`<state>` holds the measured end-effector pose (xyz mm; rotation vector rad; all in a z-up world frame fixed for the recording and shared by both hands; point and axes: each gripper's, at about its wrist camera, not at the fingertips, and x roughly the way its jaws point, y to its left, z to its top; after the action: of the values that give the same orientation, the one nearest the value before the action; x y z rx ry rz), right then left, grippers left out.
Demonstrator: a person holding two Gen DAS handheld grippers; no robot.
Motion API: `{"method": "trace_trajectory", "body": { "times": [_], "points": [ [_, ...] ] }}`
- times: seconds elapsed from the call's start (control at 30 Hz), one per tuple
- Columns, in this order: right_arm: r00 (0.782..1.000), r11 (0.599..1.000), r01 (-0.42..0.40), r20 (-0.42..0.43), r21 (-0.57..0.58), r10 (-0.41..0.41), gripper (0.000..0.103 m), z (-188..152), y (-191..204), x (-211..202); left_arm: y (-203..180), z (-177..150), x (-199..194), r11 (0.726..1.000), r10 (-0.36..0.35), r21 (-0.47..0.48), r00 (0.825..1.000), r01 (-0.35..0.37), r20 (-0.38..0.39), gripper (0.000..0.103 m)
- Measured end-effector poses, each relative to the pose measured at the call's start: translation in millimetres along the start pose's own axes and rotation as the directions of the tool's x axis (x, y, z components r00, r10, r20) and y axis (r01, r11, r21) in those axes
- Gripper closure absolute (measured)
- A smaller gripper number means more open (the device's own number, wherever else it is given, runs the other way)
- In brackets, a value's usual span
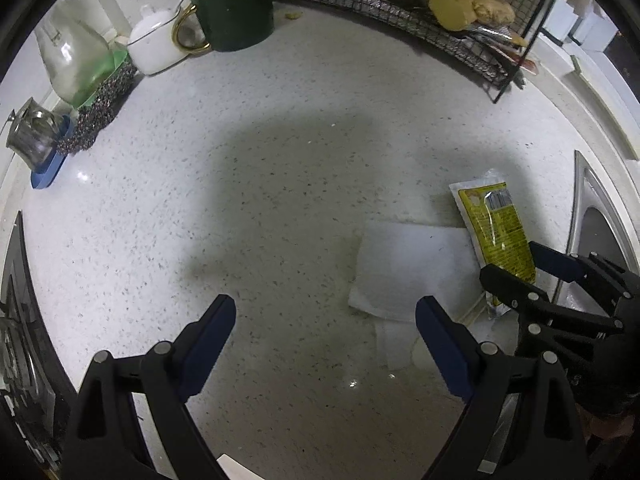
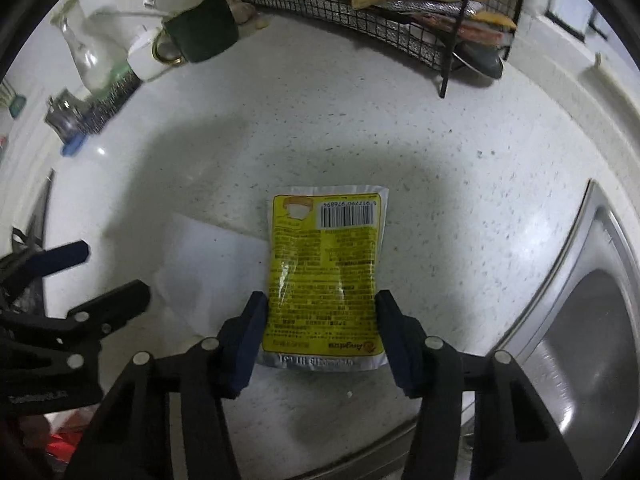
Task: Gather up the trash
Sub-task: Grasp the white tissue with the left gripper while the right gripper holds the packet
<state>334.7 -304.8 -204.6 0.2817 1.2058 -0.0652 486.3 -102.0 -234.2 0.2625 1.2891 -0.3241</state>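
The right hand-held gripper (image 2: 322, 334) points steeply down at the counter (image 2: 360, 128), its two blue pads set against the side edges of a yellow packet (image 2: 324, 268). The packet lies flat with its barcode end away from the camera and its silver sealed end nearest; its sides pinch in slightly where the pads meet them, so the grip looks closed on it at about half width.

The packet sits near the counter's sink-side edge, with the steel sink (image 2: 580, 340) just to its right. Its left edge overlaps a white paper napkin (image 2: 208, 264) spread flat on the counter.

The left hand-held gripper (image 1: 324, 320) hangs over the same patch of counter with its jaws wide apart and nothing between them. Its right pad stands over the near corner of the napkin (image 1: 404, 268); its left pad is over bare speckled surface. From this side the packet (image 1: 496, 228) shows beyond the napkin, with the right hand-held gripper (image 1: 532, 276) on its lower end.

Farther off, toward the back edge of the counter, stand a dark green mug (image 1: 234, 16) with a gold handle holding utensils, a white lidded pot (image 1: 154, 44) beside it, a glass bottle (image 1: 76, 56) and a small glass jar (image 1: 30, 136) near the left back corner. A black wire rack (image 1: 400, 4) holding pale lumpy food runs along the back edge to the right.
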Motion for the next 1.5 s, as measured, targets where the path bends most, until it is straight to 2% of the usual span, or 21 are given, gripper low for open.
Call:
{"method": "trace_trajectory", "body": {
  "times": [0.2, 0.37, 0.57, 0.7, 0.83, 0.9, 0.97, 1.07, 1.1, 1.2, 1.27, 1.4, 1.5],
  "points": [
    [0.998, 0.999, 0.006, 0.059, 0.048, -0.009, 0.051, -9, -12, -24, -8, 7, -3, 0.999, -0.031, 0.026, 0.999, 0.031, 0.007, 0.013],
    [0.998, 0.998, 0.009, 0.054, 0.068, -0.013, 0.051, -15, -35, -20, -16, 15, 3, 0.998, -0.044, 0.035, 0.999, 0.044, -0.001, 0.013],
    [0.999, 0.998, 0.005, 0.034, 0.063, -0.007, 0.051, -13, -37, -12, -30, 25, 21, 0.995, -0.066, 0.075, 0.997, 0.068, -0.027, 0.013],
    [1.0, 0.998, -0.006, 0.006, 0.061, 0.006, 0.051, -9, -31, 1, -36, 29, 33, 0.991, -0.105, 0.074, 0.993, 0.109, -0.053, 0.013],
    [1.0, 0.999, -0.008, 0.014, 0.049, 0.007, 0.051, -10, -33, -1, -32, 31, 48, 0.983, -0.184, 0.008, 0.979, 0.185, -0.091, 0.014],
    [1.0, 0.999, -0.007, 0.017, 0.046, 0.006, 0.051, -9, -33, -1, -37, 33, 48, 0.986, -0.158, 0.039, 0.985, 0.162, -0.074, 0.022],
    [1.0, 0.999, -0.027, 0.016, 0.045, 0.027, 0.051, -7, -31, 0, -46, 34, 48, 0.986, -0.133, 0.088, 0.989, 0.139, -0.068, 0.035],
    [0.999, 0.998, -0.046, 0.011, 0.04, 0.046, 0.051, -9, -26, 0, -62, 36, 50, 0.985, -0.057, 0.159, 0.997, 0.066, -0.061, 0.043],
    [0.999, 0.998, -0.047, 0.014, 0.041, 0.046, 0.051, -11, -25, 0, -65, 36, 50, 0.984, -0.064, 0.161, 0.997, 0.072, -0.053, 0.048],
    [0.998, 0.996, -0.065, 0.016, 0.065, 0.064, 0.051, -11, -27, 0, -71, 36, 48, 0.981, -0.093, 0.165, 0.995, 0.1, -0.048, 0.074],
    [0.998, 0.996, -0.066, 0.014, 0.064, 0.065, 0.051, -11, -25, 0, -77, 34, 47, 0.979, -0.123, 0.157, 0.991, 0.13, -0.055, 0.099],
    [0.999, 0.996, -0.053, 0.018, 0.068, 0.052, 0.051, -12, -26, -3, -94, 24, 45, 0.978, -0.137, 0.151, 0.989, 0.144, -0.053, 0.099],
    [0.999, 0.998, -0.02, 0.04, 0.067, 0.017, 0.051, -12, -25, -10, -87, 14, 40, 0.985, -0.129, 0.116, 0.991, 0.132, -0.032, 0.1]
  ]
}}
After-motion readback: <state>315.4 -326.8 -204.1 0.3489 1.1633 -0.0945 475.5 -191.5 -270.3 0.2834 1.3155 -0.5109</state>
